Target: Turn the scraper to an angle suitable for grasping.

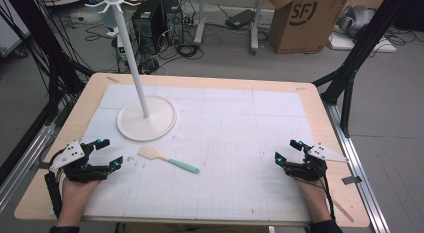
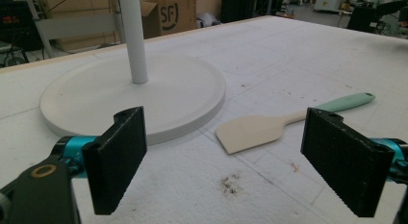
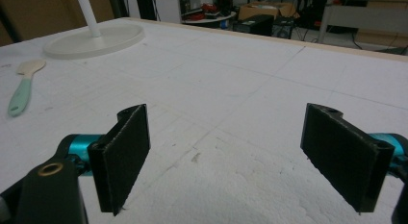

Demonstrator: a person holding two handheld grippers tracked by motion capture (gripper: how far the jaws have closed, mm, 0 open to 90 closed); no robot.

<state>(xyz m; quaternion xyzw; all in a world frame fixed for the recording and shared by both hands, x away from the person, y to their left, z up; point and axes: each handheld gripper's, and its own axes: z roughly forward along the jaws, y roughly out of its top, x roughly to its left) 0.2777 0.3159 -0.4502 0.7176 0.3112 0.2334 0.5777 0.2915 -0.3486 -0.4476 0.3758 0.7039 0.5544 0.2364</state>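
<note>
White foam-like matting covers the tabletop [image 1: 240, 143] under both my hands, gridded with faint lines and speckled with a few brownish crumbs close to my left gripper [image 1: 106, 159]. That gripper sits low near the table's left edge, and its two black jaws stand wide apart with nothing between them; in the left gripper view I look straight through the gap at bare mat. My right gripper [image 1: 287, 152] rests near the right edge, well apart from the left one, and its jaws are spread just as wide, again with nothing but mat between them.

Just beyond my left gripper lies the spatula [image 1: 166, 159], flat on the mat. Its pale beige blade [image 2: 250, 132] points toward the left gripper and its mint-green handle [image 2: 346, 101] runs away to the right in the high view. Nothing touches it; it is near my left gripper and well apart from my right one, where it appears far off to the left in the right gripper view [image 3: 24, 87].

Farther back stands the white rack [image 1: 145, 118]: a round flat base with an upright pole [image 1: 132, 58] rising from it to a ring of hooks [image 1: 114, 0] at the top. The spatula's blade lies just beside the base's near rim, not touching it.
</note>
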